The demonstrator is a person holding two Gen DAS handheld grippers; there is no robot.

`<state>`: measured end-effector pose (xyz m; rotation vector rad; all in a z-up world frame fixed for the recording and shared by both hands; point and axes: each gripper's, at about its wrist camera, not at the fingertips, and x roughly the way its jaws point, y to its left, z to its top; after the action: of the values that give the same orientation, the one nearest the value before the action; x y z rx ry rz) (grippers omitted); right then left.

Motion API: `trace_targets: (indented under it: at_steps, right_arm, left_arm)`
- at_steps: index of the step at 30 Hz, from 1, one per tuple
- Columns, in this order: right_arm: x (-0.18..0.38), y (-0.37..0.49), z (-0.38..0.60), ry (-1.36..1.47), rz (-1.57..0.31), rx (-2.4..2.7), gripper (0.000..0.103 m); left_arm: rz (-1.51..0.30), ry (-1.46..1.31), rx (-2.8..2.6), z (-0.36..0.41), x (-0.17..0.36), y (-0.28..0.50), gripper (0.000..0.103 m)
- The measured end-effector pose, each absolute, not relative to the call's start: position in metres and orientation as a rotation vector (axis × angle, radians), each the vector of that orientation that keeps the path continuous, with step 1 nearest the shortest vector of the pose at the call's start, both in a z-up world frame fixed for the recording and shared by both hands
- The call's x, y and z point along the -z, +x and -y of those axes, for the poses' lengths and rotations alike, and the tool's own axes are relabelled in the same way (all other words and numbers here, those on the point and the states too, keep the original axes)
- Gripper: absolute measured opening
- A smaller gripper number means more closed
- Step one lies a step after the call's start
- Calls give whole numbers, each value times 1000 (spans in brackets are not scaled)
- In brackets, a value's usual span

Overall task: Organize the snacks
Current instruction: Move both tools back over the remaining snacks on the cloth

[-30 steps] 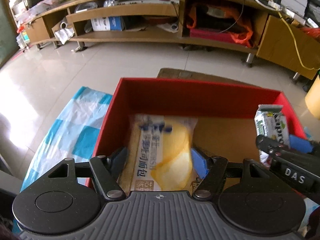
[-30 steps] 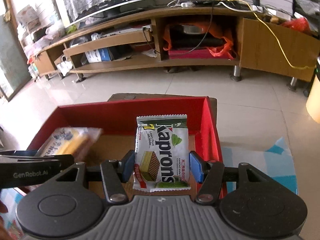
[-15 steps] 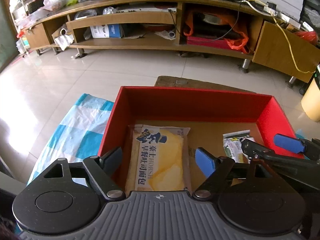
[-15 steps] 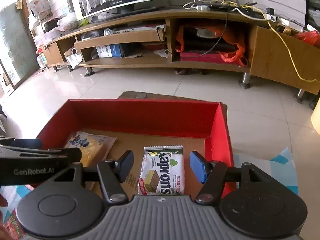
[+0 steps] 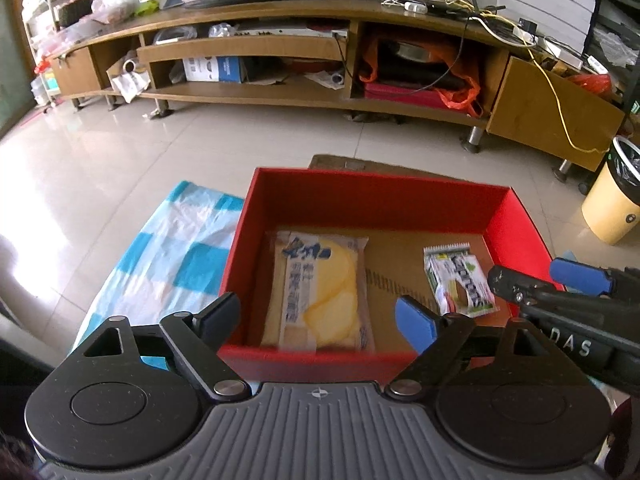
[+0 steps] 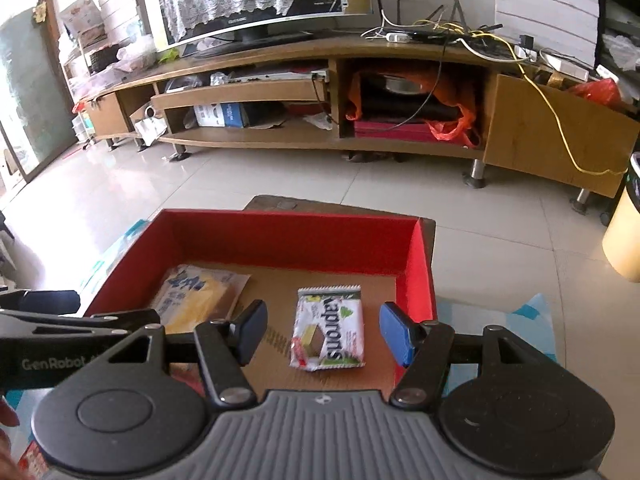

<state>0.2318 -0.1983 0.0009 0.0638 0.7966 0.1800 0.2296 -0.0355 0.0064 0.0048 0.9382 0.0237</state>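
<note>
A red box (image 5: 372, 192) (image 6: 288, 232) with a brown floor holds two snacks. A yellow bread packet (image 5: 320, 292) (image 6: 196, 296) lies flat on its left side. A green and white Kaprons wafer packet (image 5: 460, 284) (image 6: 330, 330) lies flat on its right side. My left gripper (image 5: 316, 320) is open and empty, above the box's near wall by the bread packet. My right gripper (image 6: 322, 332) is open and empty, raised above the wafer packet.
A blue and white checked cloth (image 5: 168, 256) lies under and left of the box. A long wooden TV stand (image 5: 320, 64) runs across the back, over tiled floor. A yellow bin (image 5: 616, 200) stands at the far right.
Both grippers opened and let go: the bread packet and the wafer packet now lie in the box. Both grippers then pulled back and up from the box.
</note>
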Motion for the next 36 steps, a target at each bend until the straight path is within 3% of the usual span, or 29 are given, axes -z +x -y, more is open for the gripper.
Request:
trace_targets:
  at_steps: [11, 36]
  right_arm:
    - [-13, 186, 186, 59, -802, -198, 59]
    - [20, 117, 100, -32, -970, -309, 59]
  left_arm:
    - [-975, -6, -21, 10, -4, 181, 92]
    - [-1021, -110, -56, -63, -5, 122, 95]
